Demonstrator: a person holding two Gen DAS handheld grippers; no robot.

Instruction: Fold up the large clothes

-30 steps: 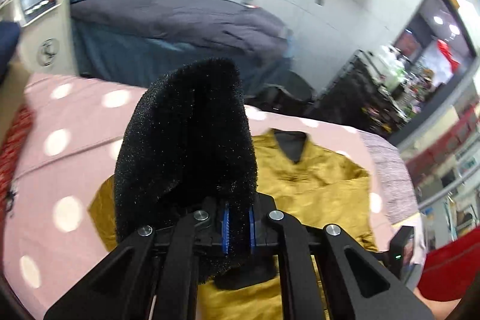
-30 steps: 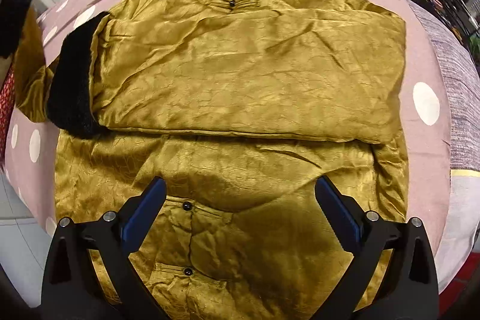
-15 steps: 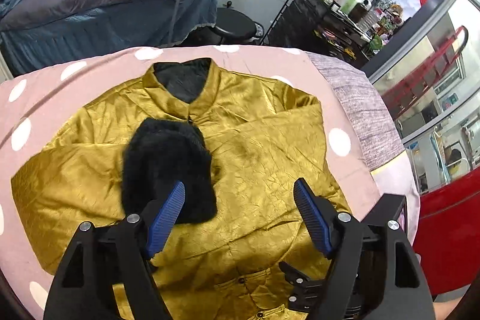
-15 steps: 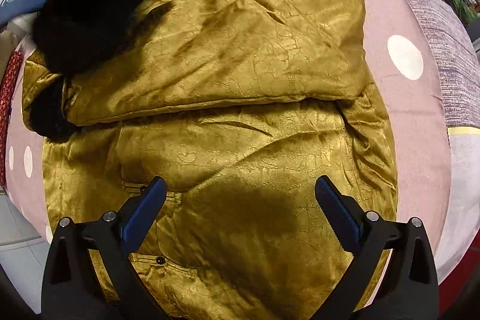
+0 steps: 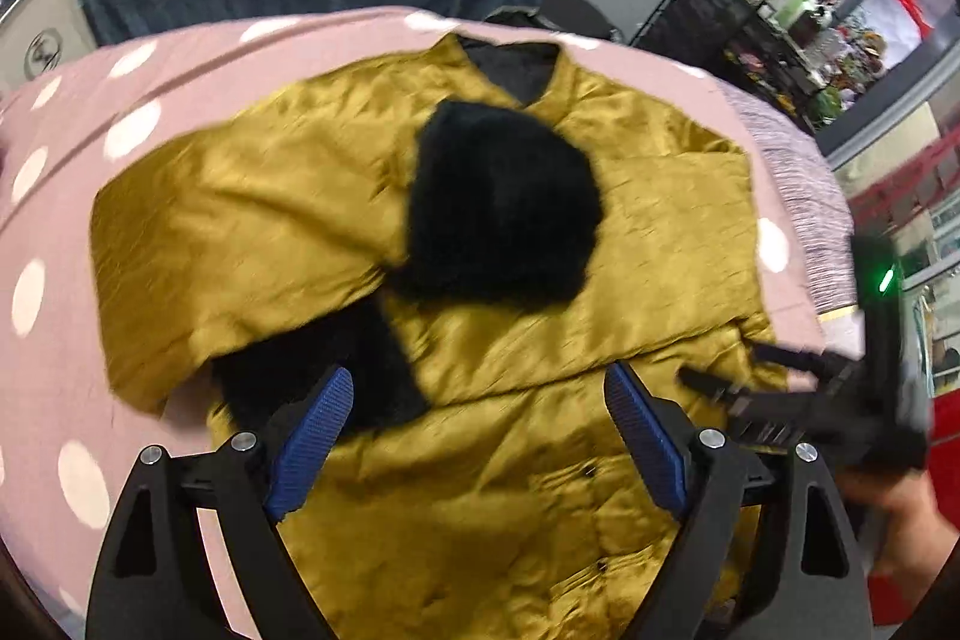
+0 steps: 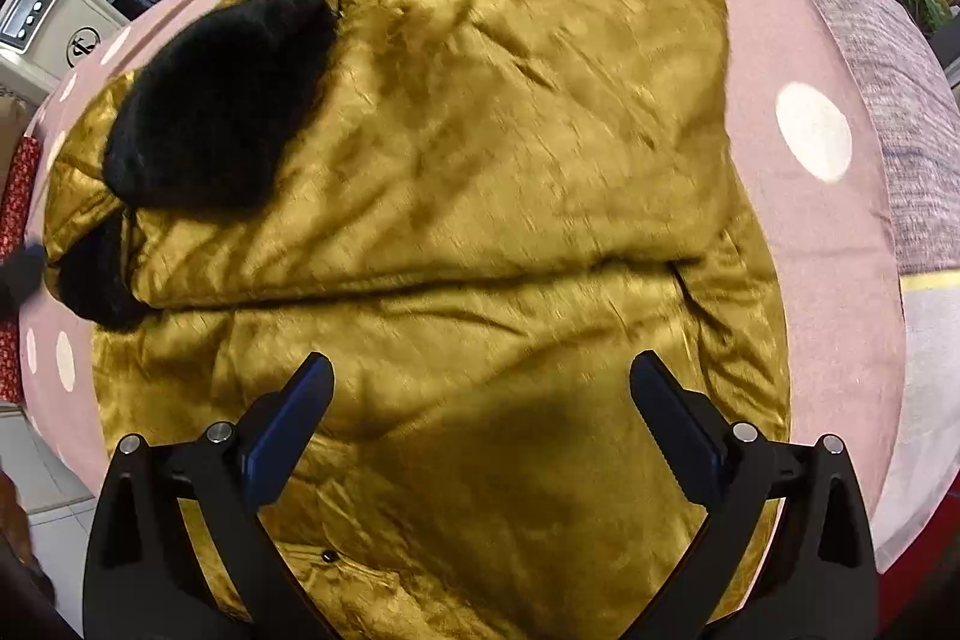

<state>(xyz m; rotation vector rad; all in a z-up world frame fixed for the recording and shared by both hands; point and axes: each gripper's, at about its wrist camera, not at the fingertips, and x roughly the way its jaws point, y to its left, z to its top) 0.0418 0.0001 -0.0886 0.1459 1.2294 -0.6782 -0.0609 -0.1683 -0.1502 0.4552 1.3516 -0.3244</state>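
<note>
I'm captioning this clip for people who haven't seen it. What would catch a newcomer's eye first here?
The shiny mustard-gold jacket spread across the pink polka-dot cover dominates both views. On its chest, just below the collar, lies a fluffy black fur cuff at the end of a folded-in sleeve, and a second black cuff lies lower. Both the left claw and the right claw hang open above the hem, holding nothing.
</note>
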